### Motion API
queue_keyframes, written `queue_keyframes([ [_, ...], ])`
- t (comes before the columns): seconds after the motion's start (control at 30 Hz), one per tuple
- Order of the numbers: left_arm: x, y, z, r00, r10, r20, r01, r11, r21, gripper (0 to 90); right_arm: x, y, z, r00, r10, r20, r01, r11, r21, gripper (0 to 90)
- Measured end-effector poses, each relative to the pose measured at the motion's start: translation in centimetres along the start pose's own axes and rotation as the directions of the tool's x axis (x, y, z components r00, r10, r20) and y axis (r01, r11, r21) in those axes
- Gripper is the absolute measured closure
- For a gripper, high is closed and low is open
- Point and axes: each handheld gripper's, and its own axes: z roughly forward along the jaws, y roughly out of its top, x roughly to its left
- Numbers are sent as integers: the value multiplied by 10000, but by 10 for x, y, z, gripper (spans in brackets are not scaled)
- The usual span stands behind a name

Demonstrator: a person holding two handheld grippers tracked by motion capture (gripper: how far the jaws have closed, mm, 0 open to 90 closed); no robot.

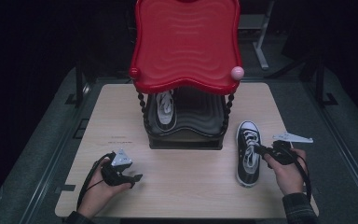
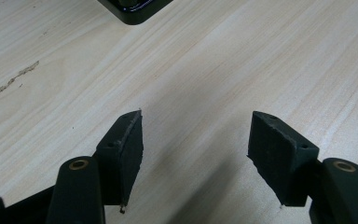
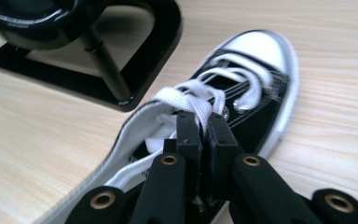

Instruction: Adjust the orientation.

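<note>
- Black canvas with a white toe cap and white laces: the shoe (image 1: 248,154) lies flat on the worktop (image 1: 191,172), just right of the rack's base, toe pointing away from the person.
- The right tool (image 3: 204,122) is clamped on the shoe's upper edge at the laces, its jaws pressed nearly together on the thin cloth. That spot likely gives a firm hold for lifting without crushing the body of the shoe.
- The right hand (image 1: 286,170) comes in from the shoe's outer side, which leaves the rack side free for a move inward.
- A second shoe (image 1: 165,112) already sits on the rack's dark lower shelf (image 1: 200,116), left of centre, so the space beside it looks meant for this one.
- The red top shelf (image 1: 186,44) overhangs that lower one, so the shoe would probably need to go in low from the front.
- The left tool (image 2: 196,140) rests over bare wood with jaws wide apart and nothing between them, well apart from the shoe.
</note>
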Motion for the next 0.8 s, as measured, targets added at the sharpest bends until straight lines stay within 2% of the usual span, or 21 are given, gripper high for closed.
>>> queue_keyframes([
  [0.2,0,0,0,10000,12,3,-12,10000,16,350,-1,-1,-11,9999,135,-59,-136,9997,-196,859],
  [0.43,-1,0,0,10000,48,-7,-48,10000,30,350,9,-9,-41,9988,158,-462,-183,9984,-539,860],
  [0.7,-1,1,1,10000,56,-10,-56,10000,19,351,23,-18,-59,9961,-192,-866,133,9976,-684,860],
  [0.8,-1,1,1,10000,47,-15,-47,10000,19,350,34,-25,-67,9913,-409,-1255,328,9973,-662,860],
])
